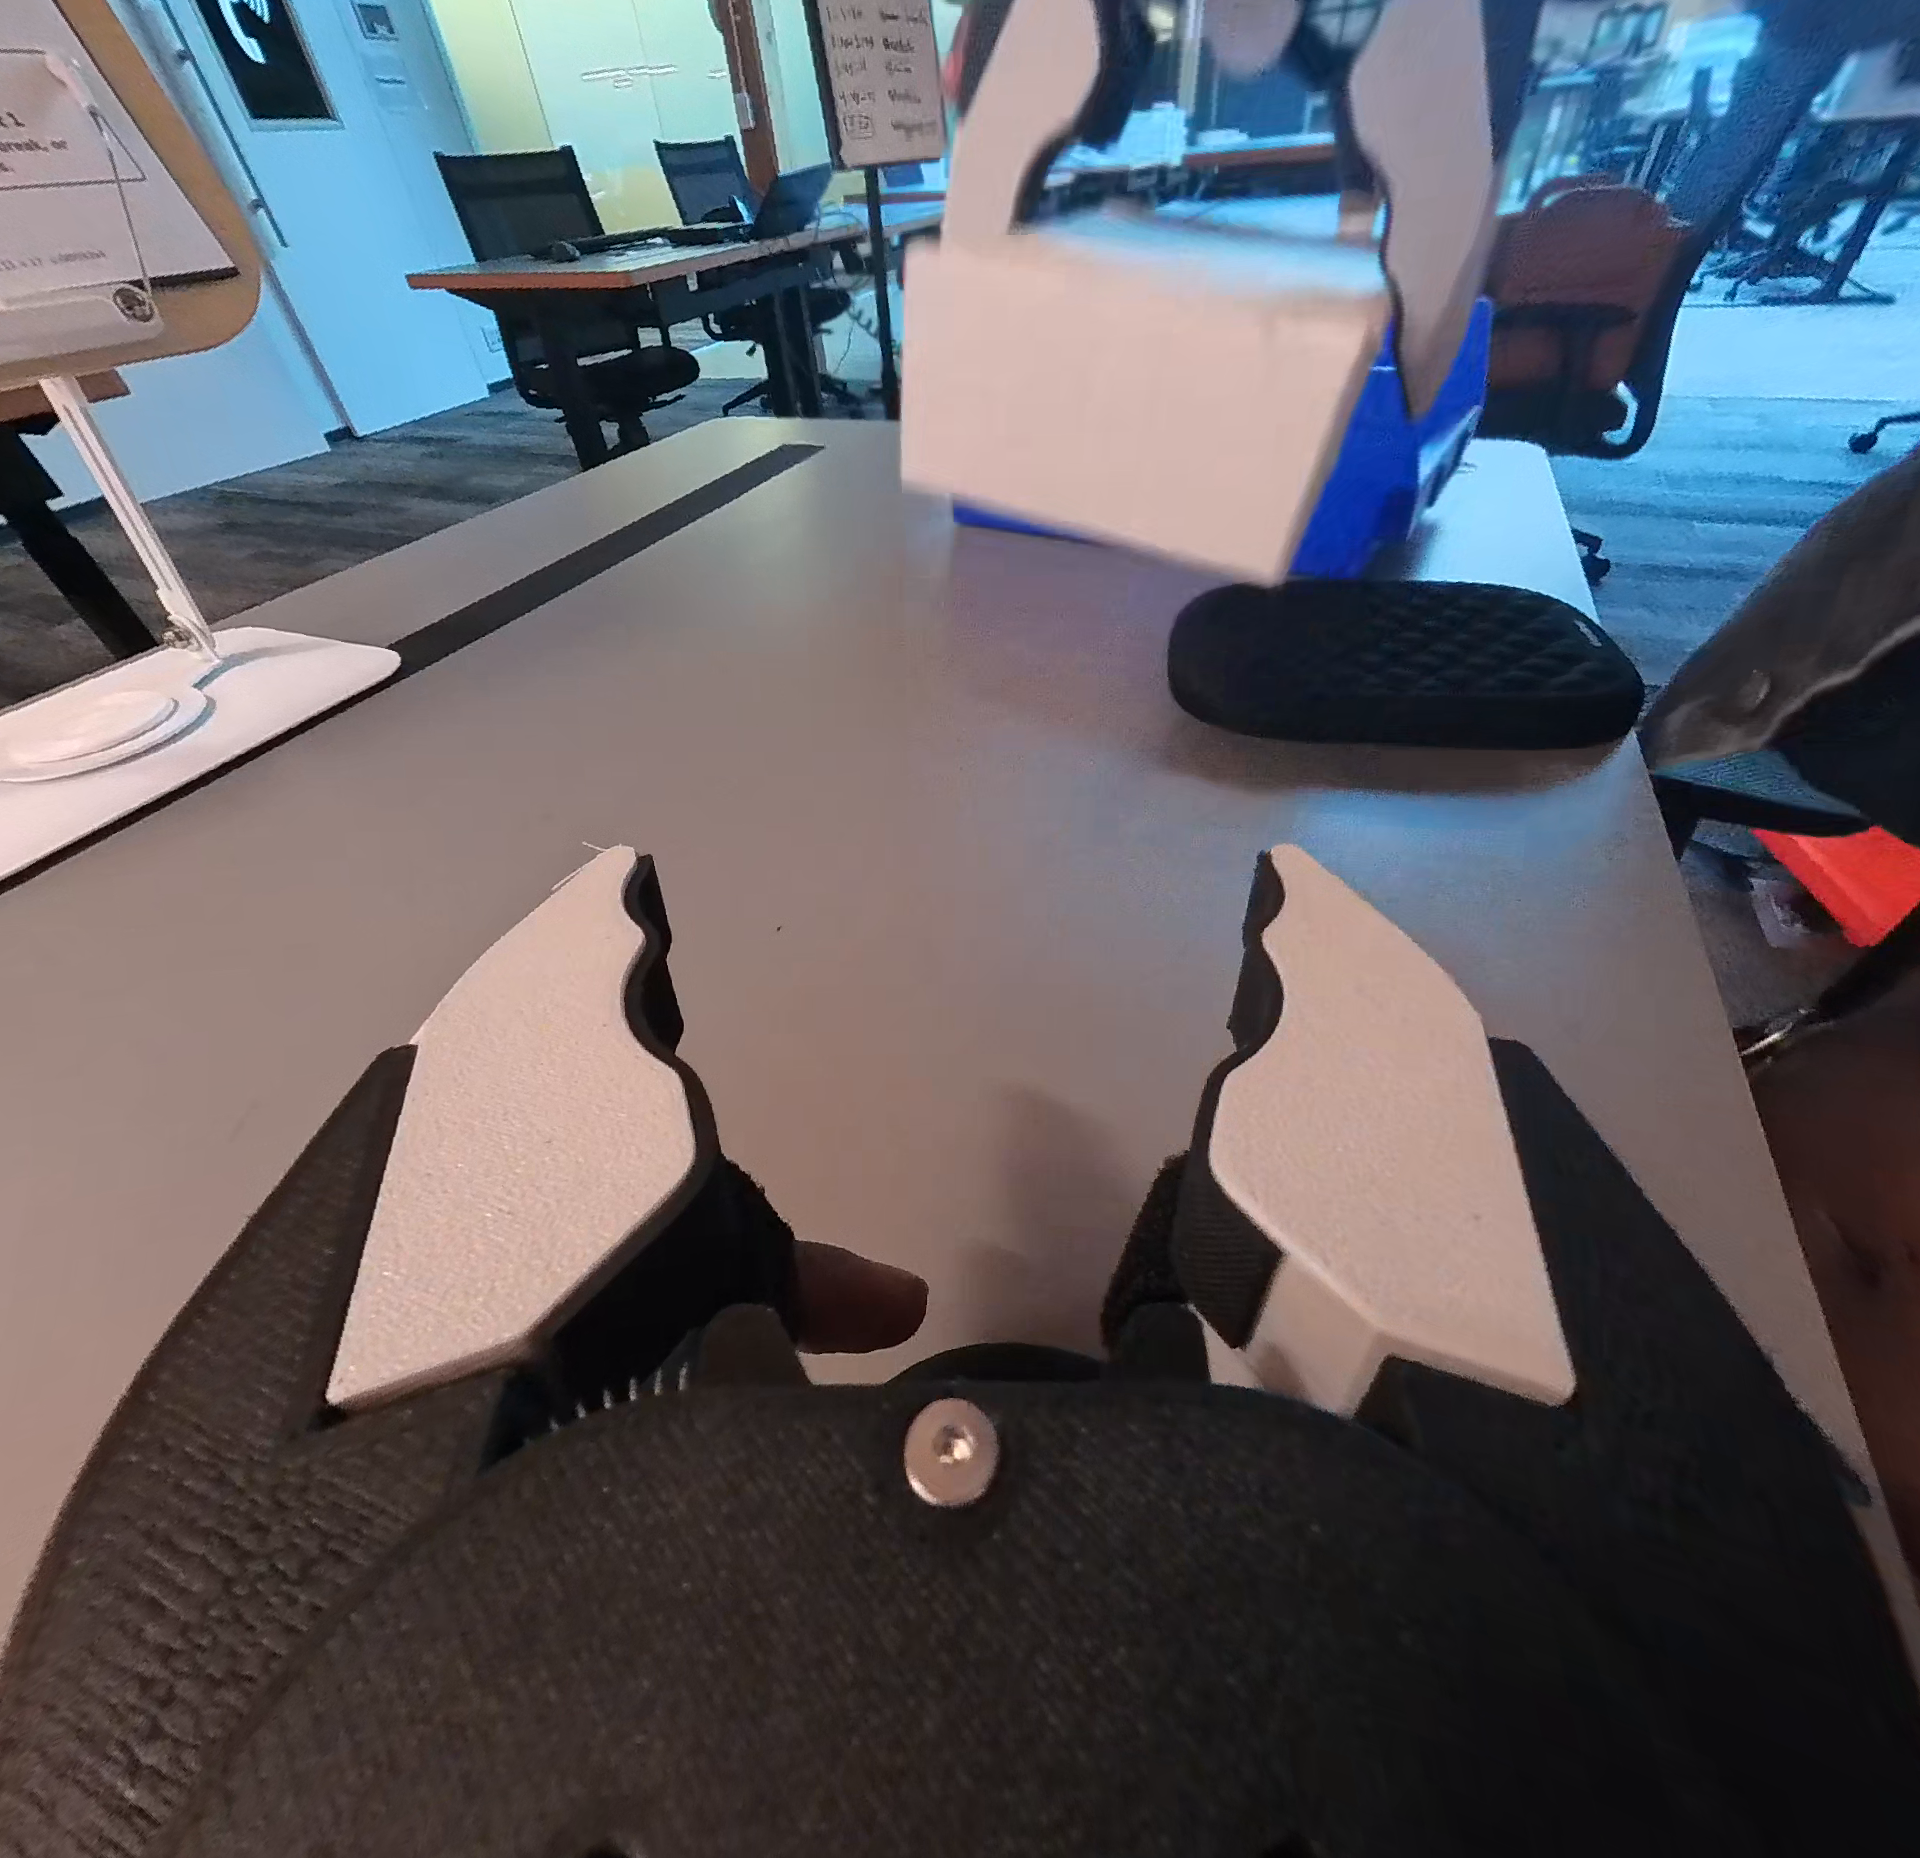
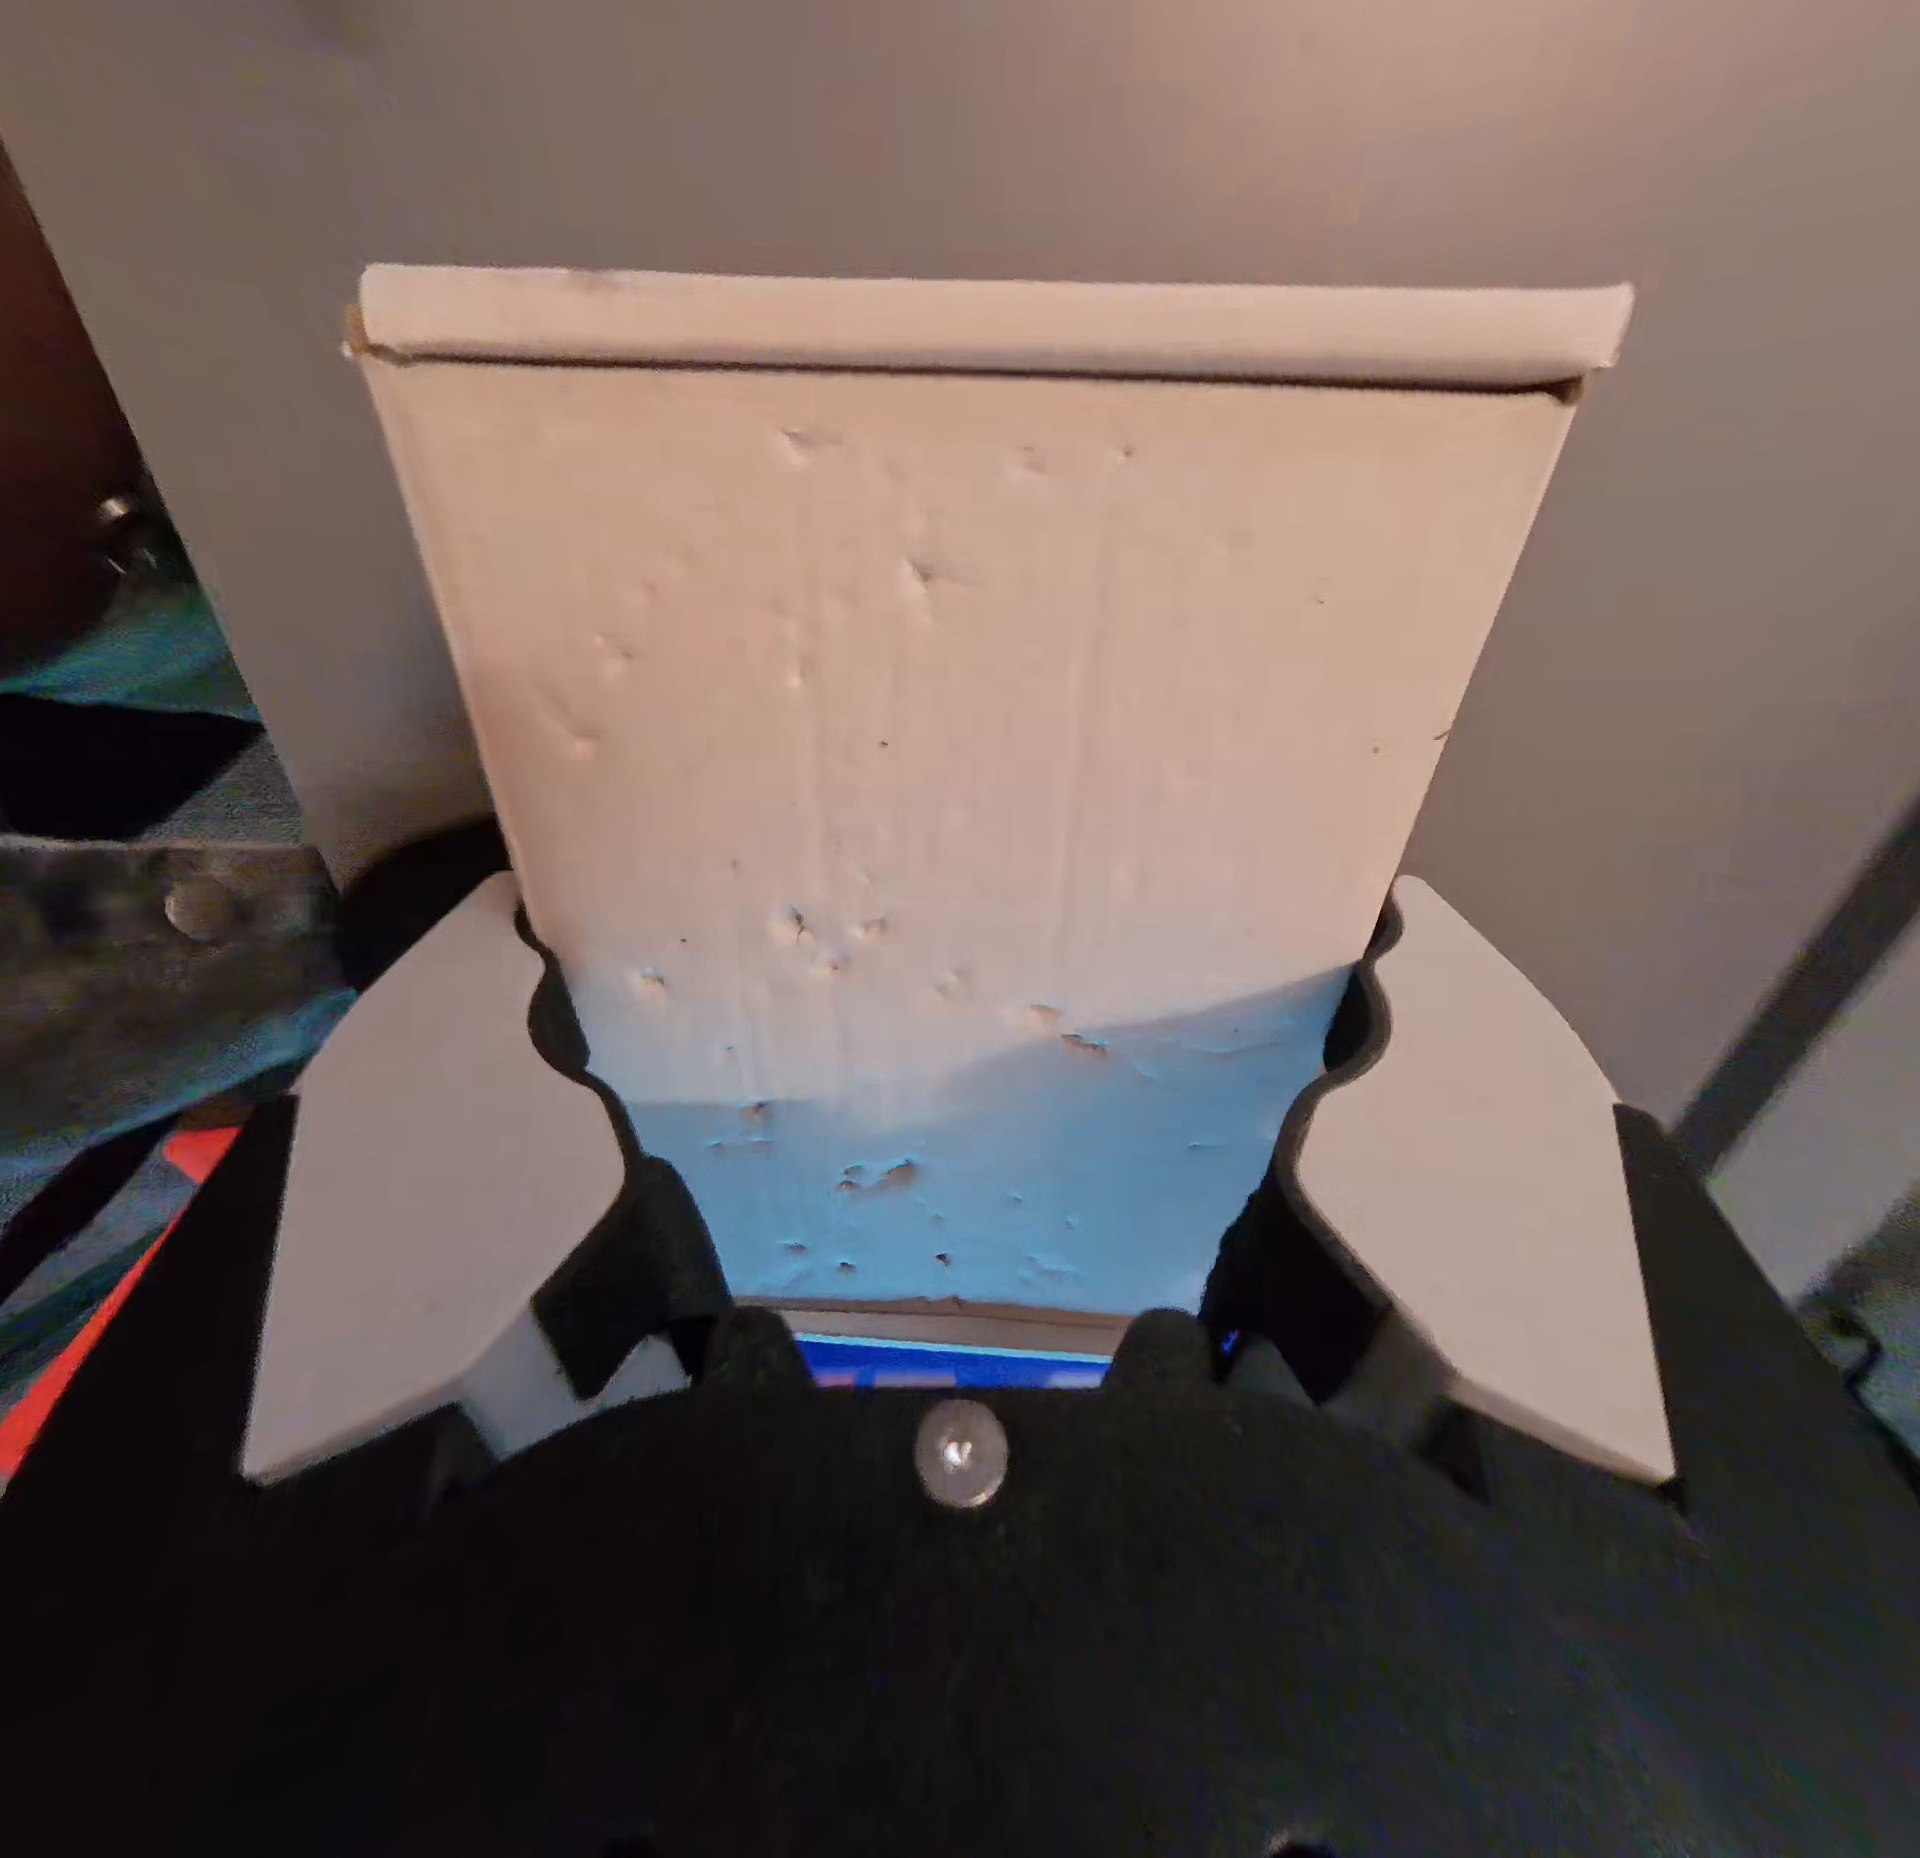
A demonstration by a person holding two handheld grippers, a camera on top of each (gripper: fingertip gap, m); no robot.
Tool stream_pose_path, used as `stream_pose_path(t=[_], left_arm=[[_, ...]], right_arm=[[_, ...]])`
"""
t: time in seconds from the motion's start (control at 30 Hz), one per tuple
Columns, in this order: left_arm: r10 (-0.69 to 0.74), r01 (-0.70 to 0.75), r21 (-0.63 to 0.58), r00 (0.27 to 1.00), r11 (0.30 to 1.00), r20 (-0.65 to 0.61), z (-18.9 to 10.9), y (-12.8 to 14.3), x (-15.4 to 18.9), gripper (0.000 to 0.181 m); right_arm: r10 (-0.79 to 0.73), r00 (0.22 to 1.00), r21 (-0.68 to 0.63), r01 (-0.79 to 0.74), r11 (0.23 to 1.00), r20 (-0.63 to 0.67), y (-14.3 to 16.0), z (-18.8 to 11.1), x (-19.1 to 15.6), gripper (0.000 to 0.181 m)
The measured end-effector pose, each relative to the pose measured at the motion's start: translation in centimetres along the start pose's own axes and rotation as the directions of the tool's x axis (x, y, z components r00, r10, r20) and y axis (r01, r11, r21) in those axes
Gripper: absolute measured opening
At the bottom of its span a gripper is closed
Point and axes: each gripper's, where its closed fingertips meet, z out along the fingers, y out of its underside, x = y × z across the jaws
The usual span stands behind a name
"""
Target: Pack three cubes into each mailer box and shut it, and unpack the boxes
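Right now the right gripper point(image 2: 956, 935) has its fingers point(image 2: 436, 1164) clamped on the two side walls of a white mailer box point(image 2: 956, 686), lid closed, its dented top panel filling the right wrist view. Seen from the left wrist view, that gripper point(image 1: 1216, 281) holds the box point(image 1: 1122, 395) tilted and lifted off the grey counter point(image 1: 831, 728), one corner dipping lowest. Just behind the box sits something blue point(image 1: 1382, 458); whether it touches the box cannot be told. A black mesh pad point(image 1: 1403, 665) lies on the counter just below and in front of the box. The left gripper point(image 1: 956, 935) hovers low over the bare counter with its fingers point(image 1: 540, 1112) spread wide apart, holding nothing. A white stand point(image 1: 156, 696) rests at the counter's far left.
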Motion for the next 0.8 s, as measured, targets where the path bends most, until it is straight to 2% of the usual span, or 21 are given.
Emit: stream_pose_path(t=[0.1, 0.23, 0.33, 0.47, 0.6, 0.8], left_arm=[[0.005, -0.005, -0.001, 1.0, 1.0, 0.002, 0.0, 0.0, 0.0, 0.105], [0.005, -0.005, 0.0, 1.0, 1.0, 0.003, 0.0, 0.0, 0.0, 0.104], [-0.012, 0.012, -0.003, 1.0, 1.0, 0.002, 0.1, 0.1, -0.1, 0.104], [-0.027, 0.027, 0.003, 1.0, 1.0, 0.005, 0.0, 0.0, -0.3, 0.104], [-0.023, 0.023, 0.012, 1.0, 1.0, -0.001, -0.1, -0.1, -0.2, 0.103], [-0.036, 0.036, -0.001, 0.999, 0.999, -0.01, 0.0, 0.1, -0.2, 0.103]], right_arm=[[0.084, 0.993, -0.04, -0.088, 0.995, -0.087, 5.9, -3.3, 1.6, 0.141], [0.189, 0.963, -0.122, -0.215, 0.969, -0.19, 15.3, -6.1, 3.0, 0.141], [0.249, 0.948, -0.147, -0.28, 0.949, -0.199, 21.1, -6.4, 2.9, 0.141], [0.27, 0.939, -0.211, -0.314, 0.926, -0.212, 27.5, -5.3, 3.4, 0.14], [0.281, 0.938, -0.219, -0.323, 0.921, -0.202, 31.2, -2.7, 4.6, 0.14], [0.263, 0.954, -0.215, -0.29, 0.933, -0.145, 32.9, 1.6, 6.7, 0.14]])
